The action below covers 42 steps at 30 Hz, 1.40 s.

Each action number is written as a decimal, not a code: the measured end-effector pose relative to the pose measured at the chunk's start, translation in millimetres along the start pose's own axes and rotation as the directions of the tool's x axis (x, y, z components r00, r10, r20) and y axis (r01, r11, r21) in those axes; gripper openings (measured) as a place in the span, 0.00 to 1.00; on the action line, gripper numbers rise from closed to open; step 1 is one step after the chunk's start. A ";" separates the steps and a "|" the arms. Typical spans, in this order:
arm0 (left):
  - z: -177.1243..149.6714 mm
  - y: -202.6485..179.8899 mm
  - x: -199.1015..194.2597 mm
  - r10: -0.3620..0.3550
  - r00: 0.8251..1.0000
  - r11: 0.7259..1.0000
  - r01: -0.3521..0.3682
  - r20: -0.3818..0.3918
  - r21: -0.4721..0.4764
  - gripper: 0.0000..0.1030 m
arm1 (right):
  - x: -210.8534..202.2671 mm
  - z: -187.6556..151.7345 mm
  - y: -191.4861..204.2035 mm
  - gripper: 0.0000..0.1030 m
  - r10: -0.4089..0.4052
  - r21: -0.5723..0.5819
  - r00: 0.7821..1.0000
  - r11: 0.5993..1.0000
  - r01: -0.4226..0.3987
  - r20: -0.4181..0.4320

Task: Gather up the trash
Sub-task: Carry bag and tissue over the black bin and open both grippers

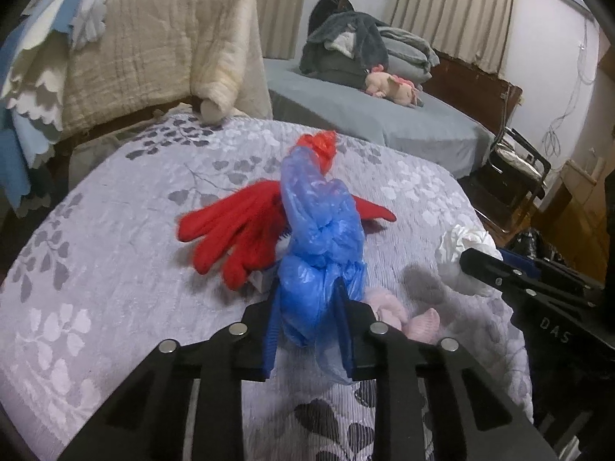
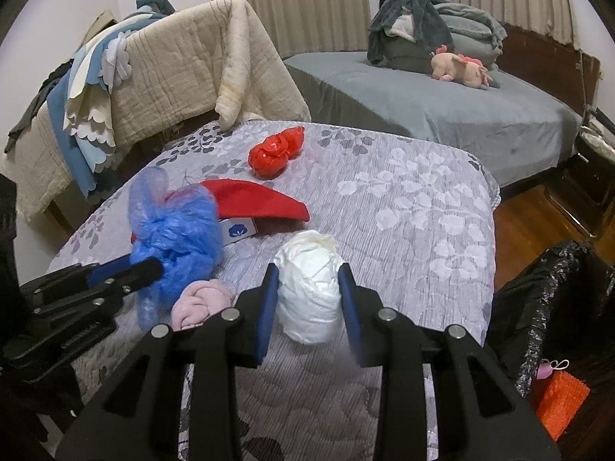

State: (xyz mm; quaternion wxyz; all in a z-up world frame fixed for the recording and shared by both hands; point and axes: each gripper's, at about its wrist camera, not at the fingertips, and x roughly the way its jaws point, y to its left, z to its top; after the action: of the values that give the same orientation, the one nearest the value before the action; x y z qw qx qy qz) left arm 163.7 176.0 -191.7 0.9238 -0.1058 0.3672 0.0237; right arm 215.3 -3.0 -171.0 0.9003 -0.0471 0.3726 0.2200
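On the grey floral cover (image 2: 403,211), my left gripper (image 1: 307,299) is shut on a crumpled blue plastic bag (image 1: 323,226), which stands up between the blue pads. The right wrist view shows that bag (image 2: 177,230) at the left, in the same grip. My right gripper (image 2: 307,272) is shut on a white crumpled bag wad (image 2: 307,292), pads pressing both its sides. A red plastic bag ball (image 2: 275,151) lies further back. Just behind the blue bag lies a red glove (image 1: 230,230), apart from both grippers.
A pink rolled cloth (image 2: 200,303) lies between the grippers, and a small white box (image 2: 238,230) sits by the glove. A black bin bag (image 2: 549,299) stands open at the right beside the table, with an orange item (image 2: 563,399) near it. Behind are a draped chair and a bed.
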 end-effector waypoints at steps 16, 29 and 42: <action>-1.7 -7.4 -32.4 0.038 0.999 0.999 -0.038 0.035 0.015 0.24 | -28.0 3.0 -0.9 0.30 -0.004 0.005 0.999 1.000 0.004 0.032; 7.9 -31.8 -58.8 0.017 0.996 0.999 -0.021 0.086 0.043 0.24 | -71.8 8.1 -5.9 0.30 -0.019 0.011 0.996 1.000 0.018 0.088; 15.6 -63.4 -80.1 -0.028 0.993 0.996 0.017 0.117 0.088 0.24 | -111.9 9.6 -16.8 0.30 -0.040 0.025 0.988 0.999 0.037 0.147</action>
State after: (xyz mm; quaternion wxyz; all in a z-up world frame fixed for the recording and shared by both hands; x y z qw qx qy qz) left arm 123.4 120.1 -114.6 0.9479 -0.0682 0.3112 0.0035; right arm 158.8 -56.1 -88.1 0.9299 -0.0277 0.3066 0.2013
